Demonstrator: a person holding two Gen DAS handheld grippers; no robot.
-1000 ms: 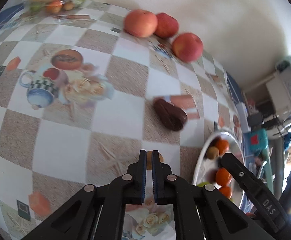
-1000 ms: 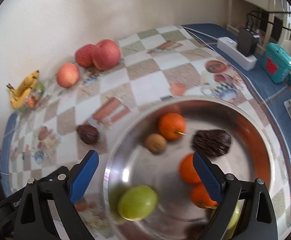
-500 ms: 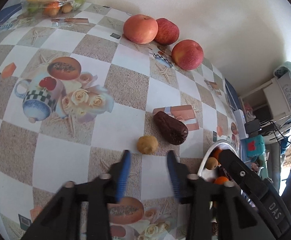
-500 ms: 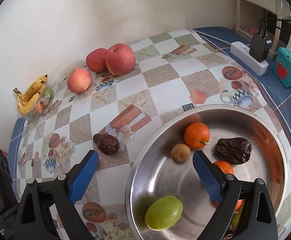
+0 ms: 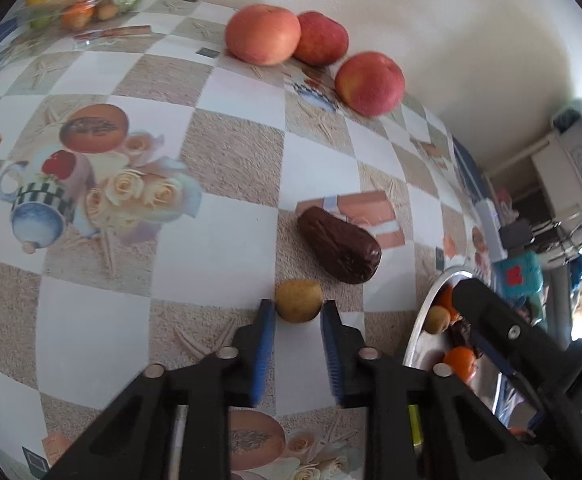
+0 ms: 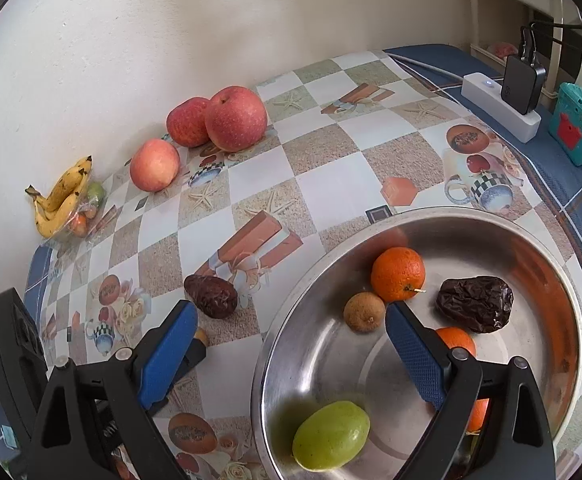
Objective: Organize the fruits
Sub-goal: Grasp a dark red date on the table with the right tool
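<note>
Checkered tablecloth (image 5: pixel 219 248) under small round tan-yellow fruit (image 5: pixel 298 301), skin matte.

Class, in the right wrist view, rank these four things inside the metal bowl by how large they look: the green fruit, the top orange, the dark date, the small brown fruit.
1. Green fruit, though it lies nearest the camera.
2. Dark date and top orange look too alike to rank.
3. Small brown fruit, plainly smallest.

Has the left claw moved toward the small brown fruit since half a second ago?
Yes. The left claw has advanced toward the dark date, so its open tips now flank the small brown fruit.
</note>
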